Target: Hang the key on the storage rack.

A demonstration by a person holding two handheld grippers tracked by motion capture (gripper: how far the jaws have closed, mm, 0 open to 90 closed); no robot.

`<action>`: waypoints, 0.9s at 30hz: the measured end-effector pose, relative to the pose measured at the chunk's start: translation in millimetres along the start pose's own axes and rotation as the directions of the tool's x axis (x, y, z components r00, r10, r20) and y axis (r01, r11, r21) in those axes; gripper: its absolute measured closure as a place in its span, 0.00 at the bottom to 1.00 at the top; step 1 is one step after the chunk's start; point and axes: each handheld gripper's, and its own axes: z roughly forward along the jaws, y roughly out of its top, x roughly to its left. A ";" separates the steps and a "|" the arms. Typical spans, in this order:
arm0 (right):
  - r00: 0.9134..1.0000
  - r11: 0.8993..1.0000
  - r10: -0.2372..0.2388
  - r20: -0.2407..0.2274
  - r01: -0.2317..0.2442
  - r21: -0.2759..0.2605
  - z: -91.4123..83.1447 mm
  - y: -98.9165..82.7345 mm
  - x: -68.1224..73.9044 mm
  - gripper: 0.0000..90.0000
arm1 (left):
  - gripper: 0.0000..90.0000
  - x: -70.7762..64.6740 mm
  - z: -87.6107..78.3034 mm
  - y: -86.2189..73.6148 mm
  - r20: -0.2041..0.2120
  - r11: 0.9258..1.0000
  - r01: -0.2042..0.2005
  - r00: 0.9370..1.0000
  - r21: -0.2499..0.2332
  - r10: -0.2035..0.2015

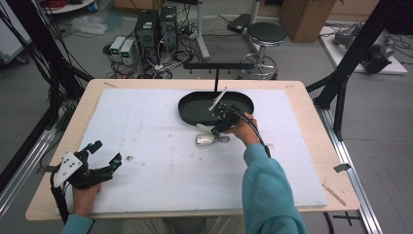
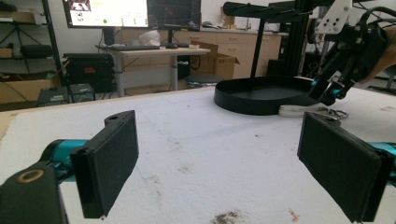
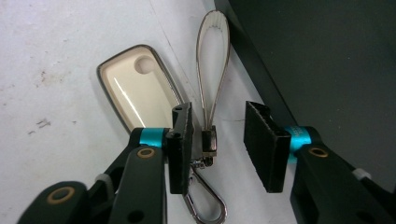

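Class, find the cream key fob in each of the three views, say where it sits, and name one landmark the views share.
High view: key fob just below centre, in front of the black tray.
Left gripper view: far right, a pale sliver against the tray's front wall.
Right gripper view: upper left, beside the strap loop.
Shared landmark: the black tray.

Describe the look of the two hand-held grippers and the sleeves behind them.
Both are black frames with teal joints and flat black rectangular pads. The left hand-held gripper carries a pale three-cornered plate; a black cable trails from the right hand-held gripper. Both sleeves are light teal.
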 end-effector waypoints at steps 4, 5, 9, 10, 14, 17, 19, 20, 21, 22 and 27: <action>1.000 1.000 -0.004 -0.003 0.004 0.014 3.0 0.7 0.2 0.74 | 0.14 0.1 0.0 0.0 0.000 1.000 0.001 1.000 0.000 -0.001; 1.000 1.000 -0.005 -0.006 0.005 0.015 3.6 0.9 0.3 0.74 | 0.14 0.1 0.0 0.0 0.000 1.000 0.001 1.000 0.000 -0.001; 1.000 1.000 -0.009 -0.010 0.009 0.022 5.8 1.4 0.3 0.76 | 0.14 0.1 0.0 0.0 0.000 1.000 0.001 1.000 0.000 -0.001; 1.000 1.000 -0.006 -0.010 0.006 0.025 6.5 1.4 0.2 0.76 | 0.14 0.0 0.0 0.0 0.000 1.000 0.001 1.000 0.000 -0.001; 1.000 0.999 -0.016 -0.014 0.016 0.040 9.1 1.5 -0.3 0.79 | 0.14 0.2 -0.1 0.0 -0.001 1.000 0.002 1.000 0.002 -0.002; 1.000 0.999 -0.018 -0.015 0.018 0.048 10.3 1.8 0.2 0.81 | 0.14 0.2 -0.1 0.0 -0.001 1.000 0.002 1.000 0.002 -0.002; 1.000 0.998 -0.022 -0.012 0.023 0.052 11.2 1.9 0.0 0.82 | 0.14 0.1 0.0 0.0 -0.001 1.000 0.002 1.000 0.000 -0.002; 1.000 0.998 -0.024 -0.014 0.025 0.053 11.5 1.9 -0.2 0.83 | 0.14 0.1 -0.1 0.0 -0.002 1.000 0.002 1.000 0.002 -0.002; 1.000 0.998 -0.021 -0.014 0.022 0.056 11.7 2.0 0.0 0.83 | 0.14 0.2 -0.1 0.1 -0.001 1.000 0.001 1.000 0.002 -0.001; 1.000 0.998 -0.025 -0.011 0.026 0.060 12.1 2.1 0.2 0.83 | 0.14 0.1 -0.1 0.0 -0.002 1.000 0.002 1.000 0.002 -0.002; 0.999 0.997 -0.033 -0.008 0.033 0.076 13.3 2.3 0.8 0.83 | 0.14 0.2 -0.1 0.1 -0.001 1.000 0.001 1.000 0.002 -0.001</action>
